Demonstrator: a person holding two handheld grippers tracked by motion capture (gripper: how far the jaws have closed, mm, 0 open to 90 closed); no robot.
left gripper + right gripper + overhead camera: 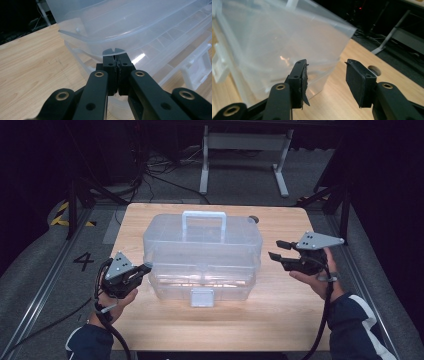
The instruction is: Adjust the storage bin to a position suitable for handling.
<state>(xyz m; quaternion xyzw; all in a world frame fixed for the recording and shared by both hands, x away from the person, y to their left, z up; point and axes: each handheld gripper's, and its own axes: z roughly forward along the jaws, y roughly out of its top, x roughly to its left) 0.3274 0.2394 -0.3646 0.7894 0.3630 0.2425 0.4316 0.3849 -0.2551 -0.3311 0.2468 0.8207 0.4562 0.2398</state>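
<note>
A clear plastic toolbox [202,255] with a white top handle [204,222] and a front latch [202,297] stands in the middle of the wooden table [165,327]. My left gripper [146,268] is shut, its tips right at the box's left side; in the left gripper view the closed jaws touch a small tab [113,51] under the lid rim of the toolbox [140,27]. My right gripper [276,249] is open, a short way off the box's right end. In the right gripper view the toolbox [277,47] fills the left, with its corner between the pads [355,80].
A round hole [253,219] shows in the table top behind the box, also seen as a hole [374,70] past the right jaw. A white desk frame [245,155] and cables lie on the floor beyond the table. Bare wood lies in front of the box.
</note>
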